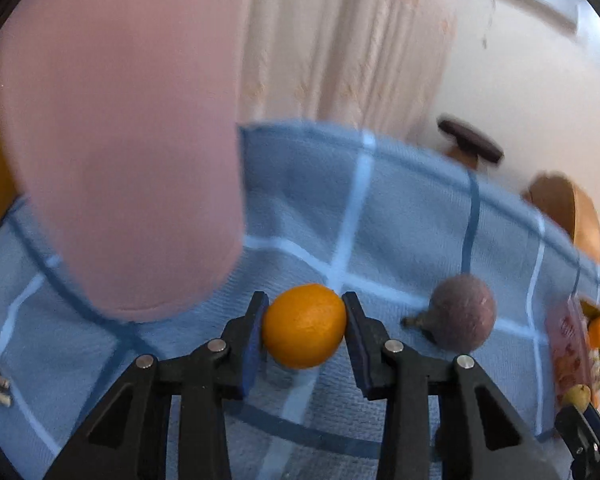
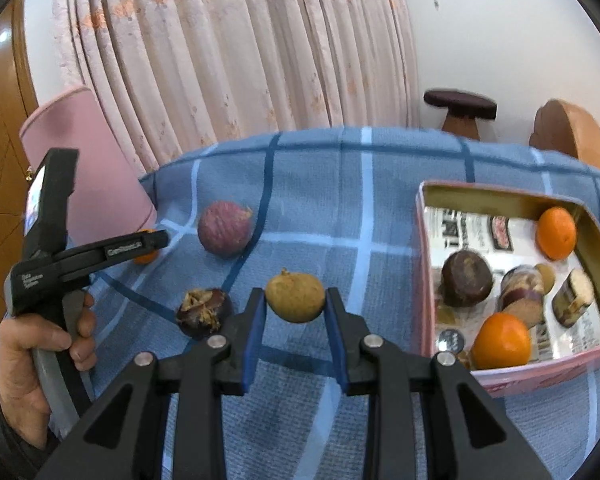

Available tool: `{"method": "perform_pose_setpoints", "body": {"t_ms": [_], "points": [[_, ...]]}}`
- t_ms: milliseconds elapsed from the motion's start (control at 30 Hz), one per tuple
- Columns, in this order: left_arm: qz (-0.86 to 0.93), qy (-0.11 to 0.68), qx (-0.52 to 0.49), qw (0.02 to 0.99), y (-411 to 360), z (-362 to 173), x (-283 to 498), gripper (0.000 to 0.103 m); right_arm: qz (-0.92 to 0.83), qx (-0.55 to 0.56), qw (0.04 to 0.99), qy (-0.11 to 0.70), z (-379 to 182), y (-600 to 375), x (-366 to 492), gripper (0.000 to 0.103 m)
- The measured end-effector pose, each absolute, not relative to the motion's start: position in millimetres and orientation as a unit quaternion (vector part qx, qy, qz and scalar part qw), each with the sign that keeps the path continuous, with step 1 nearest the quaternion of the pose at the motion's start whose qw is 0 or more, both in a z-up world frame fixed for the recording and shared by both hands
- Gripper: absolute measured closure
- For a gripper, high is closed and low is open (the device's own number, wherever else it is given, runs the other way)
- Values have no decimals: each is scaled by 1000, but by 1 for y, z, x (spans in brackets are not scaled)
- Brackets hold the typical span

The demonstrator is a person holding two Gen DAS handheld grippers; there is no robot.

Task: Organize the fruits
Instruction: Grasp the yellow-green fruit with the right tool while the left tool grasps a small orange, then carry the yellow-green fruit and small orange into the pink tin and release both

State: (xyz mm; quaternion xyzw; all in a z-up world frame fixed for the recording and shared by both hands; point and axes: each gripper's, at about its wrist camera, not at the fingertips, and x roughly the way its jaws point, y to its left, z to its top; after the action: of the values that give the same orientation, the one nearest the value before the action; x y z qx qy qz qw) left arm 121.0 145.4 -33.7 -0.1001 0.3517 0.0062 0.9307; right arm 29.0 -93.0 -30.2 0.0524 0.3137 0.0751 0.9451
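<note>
In the left wrist view my left gripper (image 1: 305, 299) is shut on a small orange mandarin (image 1: 304, 330), with a pad pressed on each side of it, low over the blue checked cloth (image 1: 400, 216). A dull purple round fruit (image 1: 462, 312) lies just right of it. In the right wrist view my right gripper (image 2: 295, 294) is shut on a tan, rough-skinned round fruit (image 2: 296, 302). A split dark chestnut-like fruit (image 2: 204, 312) lies to its left and the purple fruit (image 2: 226, 234) beyond. The pink tin box (image 2: 424, 264) at the right holds two mandarins and several dark fruits.
A tall pink cylinder (image 1: 120, 140) stands close on the left of my left gripper. A person's hand (image 2: 32, 356) holds the left gripper (image 2: 156, 242) at the table's left. Behind the table are a curtain (image 2: 240, 52), a dark stool (image 2: 460, 106) and a wooden chair back (image 2: 572, 132).
</note>
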Motion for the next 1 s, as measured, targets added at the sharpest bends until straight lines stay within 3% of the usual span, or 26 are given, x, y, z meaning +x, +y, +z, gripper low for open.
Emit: {"method": "perform_pose_setpoints", "body": {"t_ms": [300,1000], "points": [[-3,252,-91,963,96,-6,59,64,26,17,977,212,-5,-98,2,70],[-50,224,-2,973,-33,-2,16,64,-23,12,978,206,5,-190,-35,70]]}}
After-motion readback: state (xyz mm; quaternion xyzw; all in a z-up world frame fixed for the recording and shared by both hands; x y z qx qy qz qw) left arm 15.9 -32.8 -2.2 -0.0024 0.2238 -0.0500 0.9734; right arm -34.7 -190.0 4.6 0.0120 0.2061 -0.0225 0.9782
